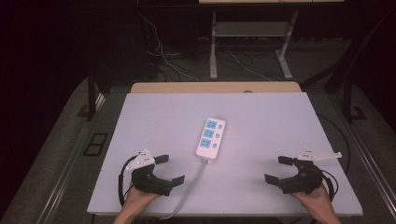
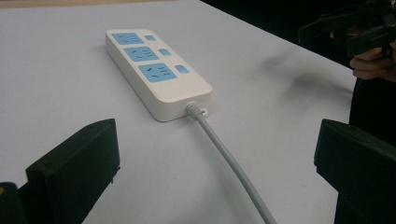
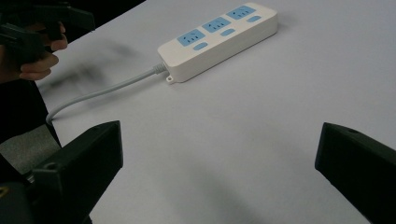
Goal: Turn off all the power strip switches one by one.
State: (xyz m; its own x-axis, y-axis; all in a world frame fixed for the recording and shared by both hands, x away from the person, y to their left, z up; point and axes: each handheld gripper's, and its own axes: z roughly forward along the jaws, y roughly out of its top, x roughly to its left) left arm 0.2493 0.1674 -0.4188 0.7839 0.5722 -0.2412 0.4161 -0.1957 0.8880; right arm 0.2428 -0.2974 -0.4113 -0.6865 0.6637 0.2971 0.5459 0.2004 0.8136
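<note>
Black jaws stand wide apart on both tongs, with nothing between them. At the near edge of the table (image 1: 261, 116), the left gripper (image 1: 169, 169) sits at about 7 o'clock from the centre, held in a hand (image 1: 137, 198) that comes in from the bottom; its jaws point toward 2 o'clock. The right gripper (image 1: 279, 169) sits at about 5 o'clock in the other hand (image 1: 317, 198), released too, its jaws pointing toward 10 o'clock. Each carries a grey plate on top and trails a dark cable.

Between them, a grey cord (image 1: 189, 193) runs off the near edge and up to the strip (image 1: 210, 137), which lies flat near the table's centre, well apart from both grippers, its long axis running from 6 to 12 o'clock with a slight lean to the right. The strip is white, with three blue sockets and three small blue buttons, seen closely in the left gripper view (image 2: 156, 72) and the right gripper view (image 3: 219, 39).

The tabletop is a plain, matt, pale lilac-white sheet. A tan wooden edge (image 1: 215, 87) shows along its far side. Beyond, the room is dark: grey floor, loose wires (image 1: 163, 58) at 11 o'clock, and the pale metal legs of a stand (image 1: 213, 46) at 12 o'clock.
</note>
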